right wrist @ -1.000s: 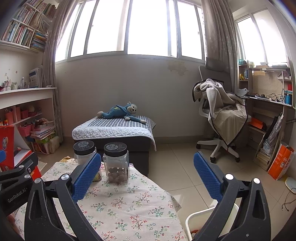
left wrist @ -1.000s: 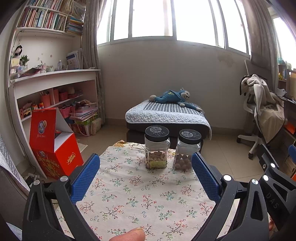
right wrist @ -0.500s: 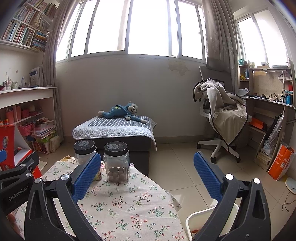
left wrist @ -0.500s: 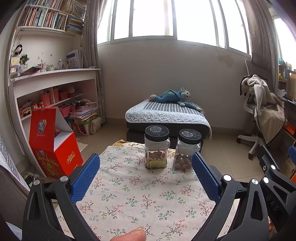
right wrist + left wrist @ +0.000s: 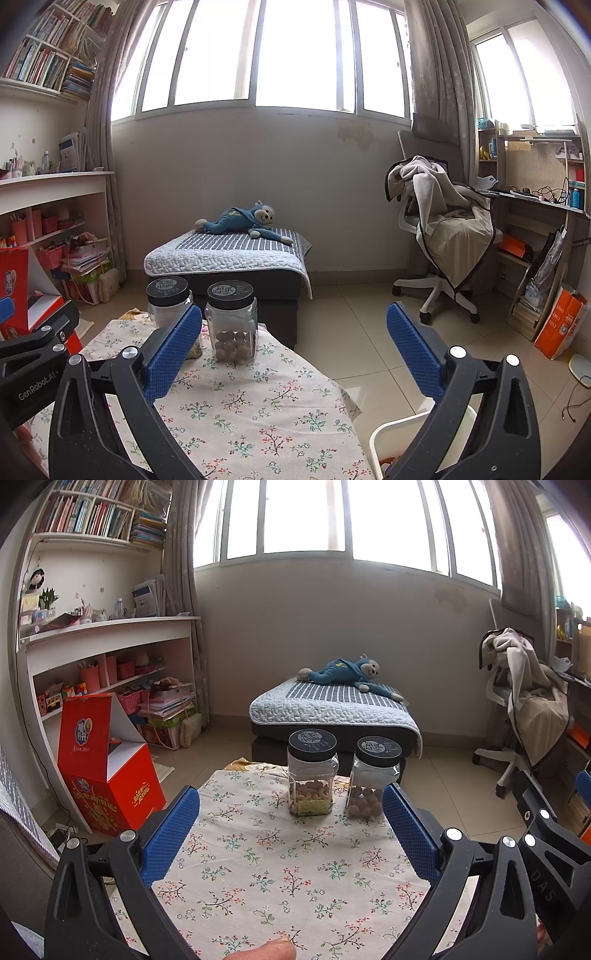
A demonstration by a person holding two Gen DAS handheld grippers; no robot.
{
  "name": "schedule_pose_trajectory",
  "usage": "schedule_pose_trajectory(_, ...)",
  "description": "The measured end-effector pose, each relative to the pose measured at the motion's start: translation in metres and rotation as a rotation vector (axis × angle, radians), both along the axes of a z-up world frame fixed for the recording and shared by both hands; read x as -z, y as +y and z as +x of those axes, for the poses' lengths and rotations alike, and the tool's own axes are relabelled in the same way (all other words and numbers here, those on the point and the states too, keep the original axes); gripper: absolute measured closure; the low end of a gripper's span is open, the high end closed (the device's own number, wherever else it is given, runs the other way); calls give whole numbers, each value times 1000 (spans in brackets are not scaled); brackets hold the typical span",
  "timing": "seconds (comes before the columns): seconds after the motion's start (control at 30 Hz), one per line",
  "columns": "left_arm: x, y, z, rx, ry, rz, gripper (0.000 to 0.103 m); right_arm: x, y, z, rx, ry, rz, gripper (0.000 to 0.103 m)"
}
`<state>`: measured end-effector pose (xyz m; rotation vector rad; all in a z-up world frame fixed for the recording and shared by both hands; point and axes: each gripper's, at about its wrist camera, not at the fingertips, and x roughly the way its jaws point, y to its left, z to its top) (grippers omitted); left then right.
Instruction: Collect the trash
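Left wrist view: my left gripper [image 5: 291, 814] hangs spread and empty over the flowered tablecloth [image 5: 280, 867], 2 jars [image 5: 312, 777] just ahead. My right gripper [image 5: 294, 341] gapes too, a white bin [image 5: 384, 437] below its right finger; I cannot make out its contents.

"GenRobot.AI" stands in white on the black body of the left gripper [image 5: 37, 373], at the lower left of the right wrist view. "DAS" shows on the right gripper [image 5: 543, 886], lower right of the left wrist view. Jar-lid and red-box print is unreadable.
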<state>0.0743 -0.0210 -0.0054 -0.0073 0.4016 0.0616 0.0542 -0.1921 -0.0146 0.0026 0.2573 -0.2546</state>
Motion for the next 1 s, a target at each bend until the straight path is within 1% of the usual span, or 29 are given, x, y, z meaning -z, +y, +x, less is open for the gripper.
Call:
schedule_pose_trajectory(0.57,3,-4,1,5,4,-1,7,1,0,1,-4,7,2,7)
schedule_pose_trajectory(0.73,3,-4,1,6,4,-1,7,9,-2,1,-6,15,7,7)
schedule_pose_trajectory(1.0,2,-4,1,5,2,0,7,9,-3,1,-6,15,8,7)
